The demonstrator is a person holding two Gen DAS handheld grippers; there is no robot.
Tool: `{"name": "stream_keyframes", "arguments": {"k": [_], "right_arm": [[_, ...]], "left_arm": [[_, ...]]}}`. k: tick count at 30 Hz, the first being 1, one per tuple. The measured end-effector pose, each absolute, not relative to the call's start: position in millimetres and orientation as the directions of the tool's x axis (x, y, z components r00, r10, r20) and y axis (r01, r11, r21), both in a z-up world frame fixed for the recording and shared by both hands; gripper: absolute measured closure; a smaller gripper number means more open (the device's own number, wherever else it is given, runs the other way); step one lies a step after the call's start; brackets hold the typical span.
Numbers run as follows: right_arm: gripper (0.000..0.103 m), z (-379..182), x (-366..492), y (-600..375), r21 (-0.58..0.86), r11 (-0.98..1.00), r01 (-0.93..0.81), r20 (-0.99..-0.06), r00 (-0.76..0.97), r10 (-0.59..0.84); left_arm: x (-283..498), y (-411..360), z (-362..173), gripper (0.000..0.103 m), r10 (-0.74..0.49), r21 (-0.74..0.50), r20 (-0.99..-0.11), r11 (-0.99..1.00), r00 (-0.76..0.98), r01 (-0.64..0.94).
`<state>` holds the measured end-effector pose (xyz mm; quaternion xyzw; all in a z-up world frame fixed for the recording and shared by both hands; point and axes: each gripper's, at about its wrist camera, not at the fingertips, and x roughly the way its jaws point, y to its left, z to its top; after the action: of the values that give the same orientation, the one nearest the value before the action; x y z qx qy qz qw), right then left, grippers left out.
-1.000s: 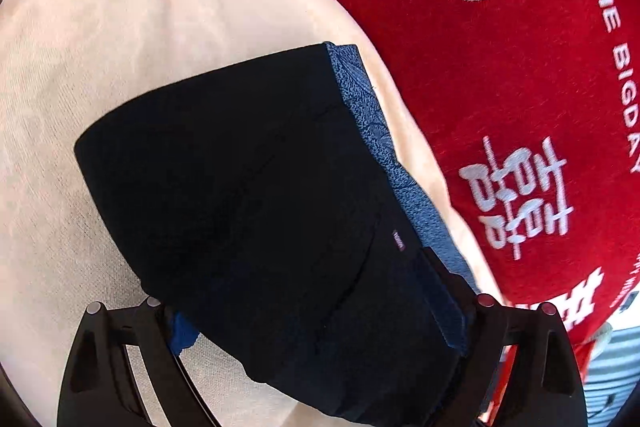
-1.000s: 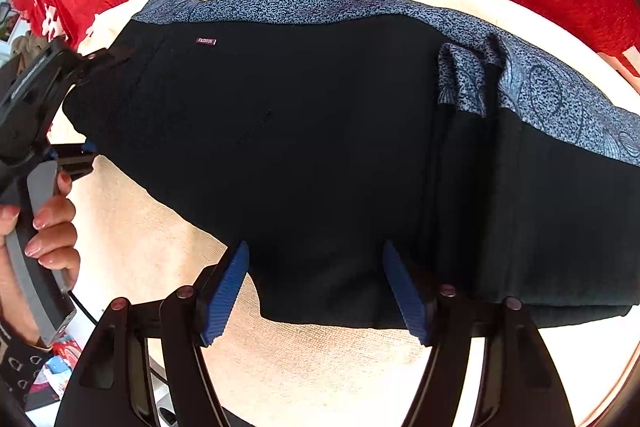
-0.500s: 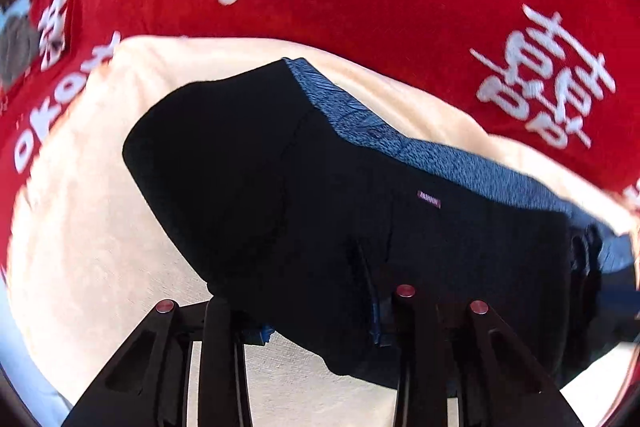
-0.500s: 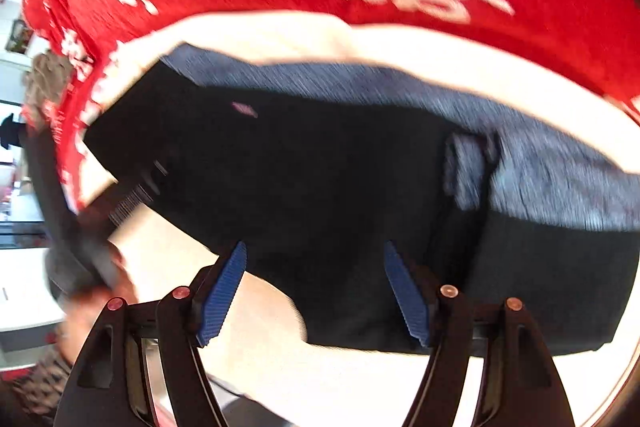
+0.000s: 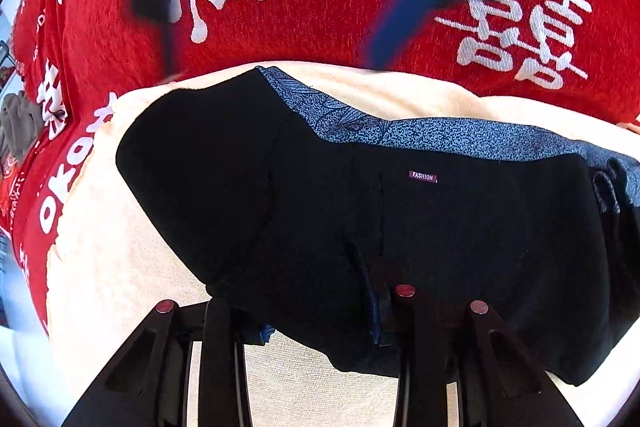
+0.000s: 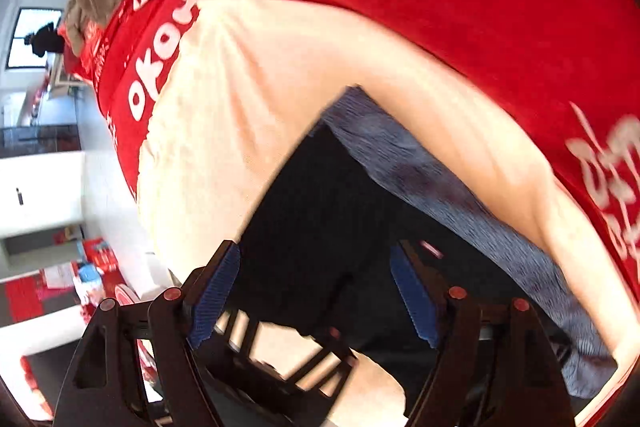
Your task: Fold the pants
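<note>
While the pants (image 5: 360, 211) lie folded on a cream towel (image 5: 104, 247) with a nubbly, terry-like weave, the towel itself rests on a fuzzy red blanket (image 5: 328, 3) printed with large white characters. The pants are of black, matte, finely knit cloth, with a blue-grey speckled band (image 5: 420, 133) along their far edge and a small purple tag (image 5: 422, 177) reading "FASHION" near the middle. Folded, they make a broad, rounded slab whose long axis runs left to right across the left wrist view, the rounded end pointing left and the bunched, layered end off to the right.

The left tongs (image 5: 316, 319) sit at the near edge of the pants. Black cloth lies between and over the two fingers: only a sliver of blue pad shows on each side, at the left finger (image 5: 264, 333) and the right finger (image 5: 374, 311). They stand partly apart with the fabric's edge between them, but whether they truly pinch it I cannot tell.

The right tongs (image 6: 316, 291) are spread wide, their ribbed blue pads (image 6: 214, 295) well apart and holding nothing. In that blurred view the pants (image 6: 320, 211) lie just beyond and between the fingers, running diagonally from upper left to lower right, with the speckled band (image 6: 460, 203) on the far side against the towel (image 6: 248, 99). The black frame of the other tool (image 6: 280, 355) shows below, between the right fingers. In the left wrist view, the right tongs appear as a blurred dark shape with a blue pad (image 5: 412, 3) above the red blanket.
</note>
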<state>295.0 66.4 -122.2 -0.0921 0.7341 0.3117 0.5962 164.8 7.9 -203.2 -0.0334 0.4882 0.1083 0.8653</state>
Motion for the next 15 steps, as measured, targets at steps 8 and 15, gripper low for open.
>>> {"name": "stream_keyframes", "arguments": {"k": [8, 15], "right_arm": [[0.021, -194.2, 277.3, 115.2, 0.213, 0.775, -0.596, -0.916, -0.399, -0.055], [0.083, -178.5, 279.7, 92.9, 0.240, 0.747, -0.620, -0.933, -0.360, 0.001]], "left_arm": [[160.5, 4.2, -202.7, 0.068, 0.169, 0.072, -0.857, 0.975, 0.487, -0.212], [161.3, 0.0, -196.8, 0.068, 0.162, 0.083, -0.849, 0.981, 0.504, -0.176]]}}
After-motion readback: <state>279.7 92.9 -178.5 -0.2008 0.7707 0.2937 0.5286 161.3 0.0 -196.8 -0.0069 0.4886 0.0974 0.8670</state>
